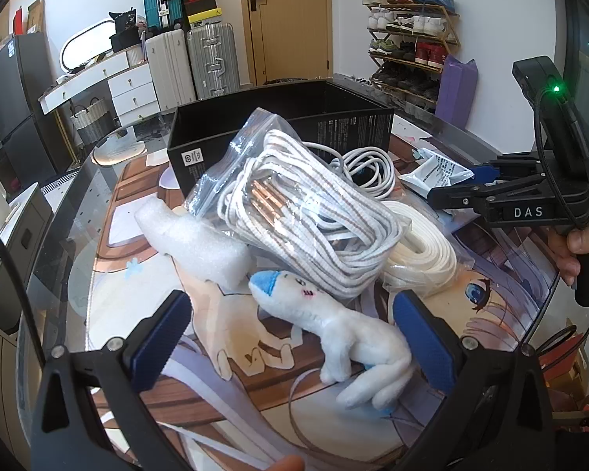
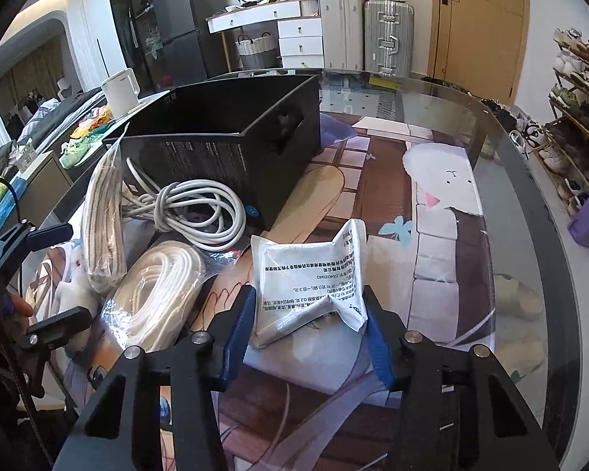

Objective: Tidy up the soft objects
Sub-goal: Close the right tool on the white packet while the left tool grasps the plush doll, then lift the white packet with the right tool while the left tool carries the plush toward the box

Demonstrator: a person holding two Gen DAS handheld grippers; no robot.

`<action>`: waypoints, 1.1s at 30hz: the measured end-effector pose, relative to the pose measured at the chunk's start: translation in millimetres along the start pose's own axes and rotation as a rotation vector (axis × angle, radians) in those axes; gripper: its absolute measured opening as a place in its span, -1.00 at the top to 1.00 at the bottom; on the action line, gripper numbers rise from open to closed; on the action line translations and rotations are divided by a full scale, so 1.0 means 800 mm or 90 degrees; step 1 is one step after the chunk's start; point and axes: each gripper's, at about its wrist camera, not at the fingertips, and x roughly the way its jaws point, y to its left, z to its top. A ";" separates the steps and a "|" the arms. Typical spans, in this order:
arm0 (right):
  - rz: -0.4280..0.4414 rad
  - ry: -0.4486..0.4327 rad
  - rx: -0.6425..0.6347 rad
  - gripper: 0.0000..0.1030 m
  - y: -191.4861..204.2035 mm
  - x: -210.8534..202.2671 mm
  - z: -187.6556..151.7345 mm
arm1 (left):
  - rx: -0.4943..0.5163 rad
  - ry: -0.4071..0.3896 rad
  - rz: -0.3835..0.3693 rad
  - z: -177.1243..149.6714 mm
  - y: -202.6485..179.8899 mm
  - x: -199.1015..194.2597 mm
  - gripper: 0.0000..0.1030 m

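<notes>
Near the table's right edge, the right claw [image 2: 308, 337] pinches the light, crinkly pouch [image 2: 308, 274] by its lower edge, while the left claw [image 1: 290, 337] gapes wide around the soft plush [image 1: 333, 325].

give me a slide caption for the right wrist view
Right gripper closed on a white printed packet, beside bagged cords and a black box.
</notes>
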 end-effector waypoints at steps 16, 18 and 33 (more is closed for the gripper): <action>0.027 -0.033 0.014 -0.02 -0.006 -0.019 0.000 | -0.005 0.027 -0.038 -0.007 -0.004 0.009 -1.00; 0.027 -0.034 0.013 -0.02 -0.006 -0.019 0.000 | -0.005 0.035 -0.046 -0.009 -0.005 0.011 -1.00; 0.033 -0.056 0.015 -0.02 -0.007 -0.029 0.000 | 0.044 0.003 -0.100 -0.010 -0.009 -0.019 0.32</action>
